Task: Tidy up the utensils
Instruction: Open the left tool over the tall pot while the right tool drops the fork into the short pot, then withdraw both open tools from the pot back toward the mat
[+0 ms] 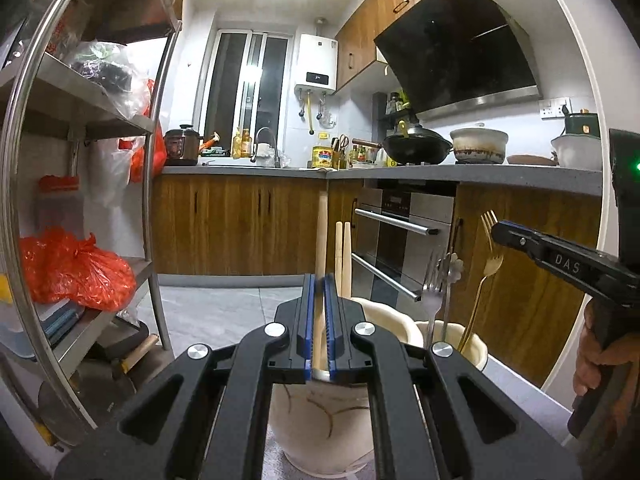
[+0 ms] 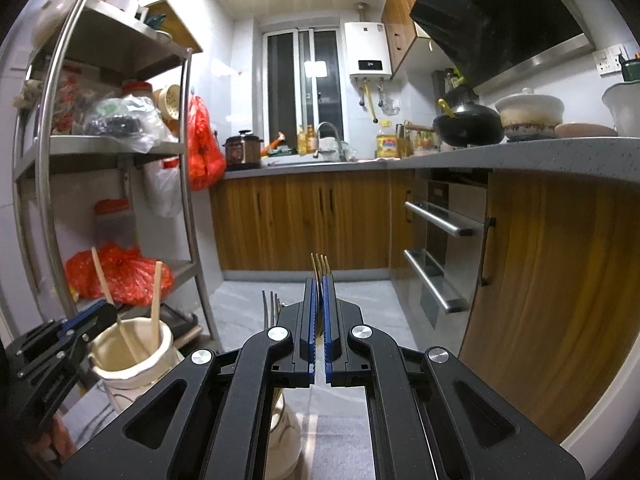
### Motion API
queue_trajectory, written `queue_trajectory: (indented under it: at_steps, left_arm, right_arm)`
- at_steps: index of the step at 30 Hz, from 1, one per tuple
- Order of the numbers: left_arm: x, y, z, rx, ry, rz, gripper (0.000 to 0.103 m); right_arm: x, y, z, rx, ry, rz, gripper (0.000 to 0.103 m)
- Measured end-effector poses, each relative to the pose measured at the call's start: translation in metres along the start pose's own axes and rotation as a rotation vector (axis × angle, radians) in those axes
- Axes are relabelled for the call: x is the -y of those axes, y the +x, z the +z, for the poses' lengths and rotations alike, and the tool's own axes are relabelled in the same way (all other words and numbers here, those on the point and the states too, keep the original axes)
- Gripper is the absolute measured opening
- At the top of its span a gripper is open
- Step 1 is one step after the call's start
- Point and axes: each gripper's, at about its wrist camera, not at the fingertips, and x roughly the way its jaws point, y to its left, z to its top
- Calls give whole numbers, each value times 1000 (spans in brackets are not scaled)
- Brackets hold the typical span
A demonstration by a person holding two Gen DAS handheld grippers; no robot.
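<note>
your left gripper point(image 1: 319, 320) was pinching a pale wooden utensil point(image 1: 321, 240) upright over the near cream holder point(image 1: 320, 420), beside two wooden sticks point(image 1: 344, 256) standing in it. your right gripper point(image 2: 319, 320) was clamped on the gold fork point(image 2: 320, 272), its tines up, above the second holder point(image 1: 476, 344), where a silver fork point(image 2: 270, 308) stood. judging by this, the sorting was well along: wood in one holder, metal in the other, with both held pieces left to drop in. only the left view showed the gold fork's whole length; only the right view showed the wooden holder's point(image 2: 132, 356) open mouth.
</note>
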Motion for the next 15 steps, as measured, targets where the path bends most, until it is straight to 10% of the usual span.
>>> queue_trajectory:
  at_steps: [8,11,15]
  left_arm:
    - [-7,2,-2,-18,-34,14,9]
    - [-7,2,-2,-16,-40,18,27]
    - [-9,-1,-2,-3,-52,17,41]
  right_arm:
    - [2,2,-2,-13,10,-4,4]
    - [1,2,-2,-16,8,-3,5]
    - [2,1,-3,-10,19,-1,29]
